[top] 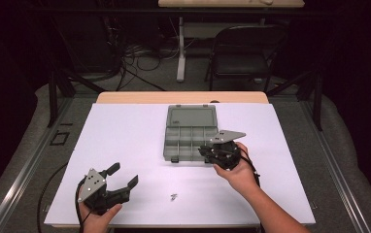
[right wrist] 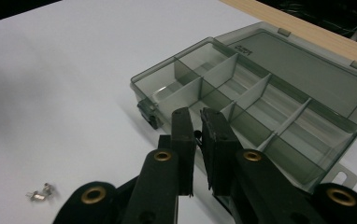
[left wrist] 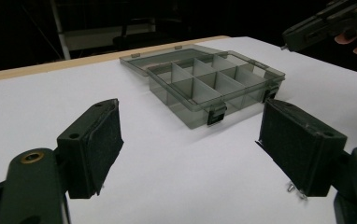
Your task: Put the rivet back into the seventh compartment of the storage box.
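Observation:
A grey translucent organiser box point(top: 173, 147) lies open mid-table, its lid flat behind it and its compartments point(right wrist: 260, 93) bare. My right gripper point(top: 204, 150) hovers over the box's front right corner point(left wrist: 270, 88). Its jaws point(right wrist: 196, 116) are nearly together, pinching a tiny dark part that is too small to name. My left gripper point(top: 124, 174) sits near the table's front left, wide open, with nothing between its pads point(left wrist: 99, 140). A few small silver screws point(top: 174, 196) lie loose on the white surface between the two hands, also seen as screws point(right wrist: 41, 192) at the lower left of the right gripper view.
White sheet point(top: 125, 136) covers the table, with a wooden edge point(top: 183, 97) at the back. A black folding chair point(top: 244, 53) and cables stand on the floor beyond the table.

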A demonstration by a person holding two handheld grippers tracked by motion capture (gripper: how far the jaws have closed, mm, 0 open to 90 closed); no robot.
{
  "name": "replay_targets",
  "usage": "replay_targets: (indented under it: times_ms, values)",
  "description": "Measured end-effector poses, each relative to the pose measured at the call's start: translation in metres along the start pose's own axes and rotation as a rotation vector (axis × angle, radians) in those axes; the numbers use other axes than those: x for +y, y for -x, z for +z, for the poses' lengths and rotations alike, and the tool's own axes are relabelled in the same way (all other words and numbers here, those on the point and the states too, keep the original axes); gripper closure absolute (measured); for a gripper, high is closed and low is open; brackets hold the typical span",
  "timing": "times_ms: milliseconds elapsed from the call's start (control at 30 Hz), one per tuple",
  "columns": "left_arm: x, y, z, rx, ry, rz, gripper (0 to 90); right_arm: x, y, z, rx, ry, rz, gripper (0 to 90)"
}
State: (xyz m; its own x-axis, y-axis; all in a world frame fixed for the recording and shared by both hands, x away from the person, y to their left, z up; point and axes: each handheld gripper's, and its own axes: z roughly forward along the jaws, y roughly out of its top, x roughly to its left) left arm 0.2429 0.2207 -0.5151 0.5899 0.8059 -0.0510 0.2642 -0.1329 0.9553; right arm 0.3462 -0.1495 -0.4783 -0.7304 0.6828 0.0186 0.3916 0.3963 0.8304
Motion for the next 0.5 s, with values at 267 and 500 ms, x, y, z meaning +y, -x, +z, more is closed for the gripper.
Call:
replay_targets:
  times_ms: [267, 500]
  values:
    - [0.000, 0.000, 0.000, 0.000, 0.002, -0.001, 20.8, -0.002, 0.015, 0.013, -0.031, -0.016, 0.034, 83.3]
    - [0.000, -0.001, 0.000, -0.003, -0.006, 0.001, 20.8, -0.004, 0.021, 0.025, -0.045, -0.026, 0.054, 83.3]
